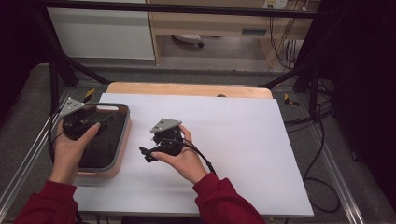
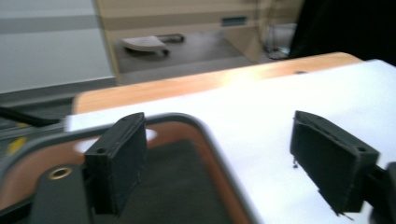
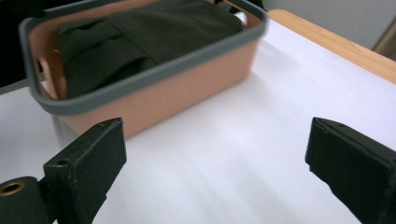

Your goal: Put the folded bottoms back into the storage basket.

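Red sleeves [image 1: 224, 198] rose from the bottom edge of the high view, each hand carrying a black gripper over a table covered in white [image 1: 233, 140]. From that vantage, the left gripper [image 1: 81, 122] hung above the near-left corner of an orange basket [image 1: 122, 154] with a grey rim, which stood at the left side of the white surface. Dark folded cloth [image 1: 105, 135] lay inside the basket. The right gripper [image 1: 148, 153] was held over bare white surface just beside the basket's right wall, its jaws aimed toward the basket.

Seen from the left gripper view, the left gripper [image 2: 219, 158] had its jaws spread wide with nothing between them; one jaw stood above the basket [image 2: 210, 135] interior, the other over the white surface [image 2: 280, 107] outside the grey rim.

Through the right gripper view, the right gripper [image 3: 215, 168] likewise stood wide open and empty, its pads framing bare white surface [image 3: 224, 163]. Beyond them sat the basket [image 3: 177, 95], the dark cloth [image 3: 140, 37] lying folded within its walls.
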Motion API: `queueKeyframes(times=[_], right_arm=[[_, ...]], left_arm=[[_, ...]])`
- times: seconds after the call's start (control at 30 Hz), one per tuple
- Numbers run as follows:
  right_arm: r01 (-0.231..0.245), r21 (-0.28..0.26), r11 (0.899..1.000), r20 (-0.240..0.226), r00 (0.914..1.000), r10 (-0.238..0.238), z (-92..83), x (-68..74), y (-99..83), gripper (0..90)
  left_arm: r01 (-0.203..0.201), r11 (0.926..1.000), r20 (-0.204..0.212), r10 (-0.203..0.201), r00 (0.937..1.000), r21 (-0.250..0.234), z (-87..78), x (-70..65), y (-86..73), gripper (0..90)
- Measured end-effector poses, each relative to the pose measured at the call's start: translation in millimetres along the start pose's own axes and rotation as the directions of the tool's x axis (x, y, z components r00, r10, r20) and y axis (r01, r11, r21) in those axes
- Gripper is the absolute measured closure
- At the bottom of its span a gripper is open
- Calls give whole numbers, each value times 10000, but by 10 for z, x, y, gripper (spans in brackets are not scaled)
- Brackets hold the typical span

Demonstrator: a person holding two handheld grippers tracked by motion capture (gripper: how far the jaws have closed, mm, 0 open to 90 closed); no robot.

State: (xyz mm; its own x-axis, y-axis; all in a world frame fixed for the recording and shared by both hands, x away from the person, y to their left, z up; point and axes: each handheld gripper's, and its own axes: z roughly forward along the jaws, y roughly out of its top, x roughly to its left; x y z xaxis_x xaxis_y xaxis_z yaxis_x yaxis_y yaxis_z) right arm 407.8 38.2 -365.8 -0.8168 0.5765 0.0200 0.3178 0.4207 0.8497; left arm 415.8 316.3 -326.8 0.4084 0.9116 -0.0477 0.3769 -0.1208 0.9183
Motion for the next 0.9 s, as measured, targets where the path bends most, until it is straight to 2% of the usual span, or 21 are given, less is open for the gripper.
queueKeyframes(times=[0.23, 0.43, 0.5, 0.57, 0.63, 0.7, 0.9], right_arm=[[-561, -113, 9984, 285, 9980, 564, -201, -266, -167, 44], [-844, -259, 9961, 449, 9953, 855, -344, -429, -240, 47], [-796, -260, 9965, 546, 9952, 809, -380, -460, -241, 49], [-791, -361, 9962, 593, 9949, 811, -431, -493, -238, 65], [-863, -477, 9951, 526, 9947, 888, -488, -530, -234, 64], [-893, -573, 9944, 547, 9942, 924, -531, -566, -236, 64], [-1013, -688, 9925, 797, 9911, 1067, -625, -671, -255, 61]], left_arm=[[-91, 9999, 439, 94, 9990, -71, 13, -325, -111, 132], [-59, 10000, 590, 58, 9982, 19, 49, -486, -258, 125], [-37, 10000, 715, 39, 9974, -35, 47, -527, -299, 122], [-8, 10000, 741, 12, 9973, -46, 43, -549, -328, 113], [309, 9995, 669, -302, 9973, -94, 36, -552, -337, 107], [635, 9977, 766, -616, 9952, -226, 9, -538, -340, 112], [573, 9980, 741, -553, 9957, -250, -89, -519, -402, 106]])
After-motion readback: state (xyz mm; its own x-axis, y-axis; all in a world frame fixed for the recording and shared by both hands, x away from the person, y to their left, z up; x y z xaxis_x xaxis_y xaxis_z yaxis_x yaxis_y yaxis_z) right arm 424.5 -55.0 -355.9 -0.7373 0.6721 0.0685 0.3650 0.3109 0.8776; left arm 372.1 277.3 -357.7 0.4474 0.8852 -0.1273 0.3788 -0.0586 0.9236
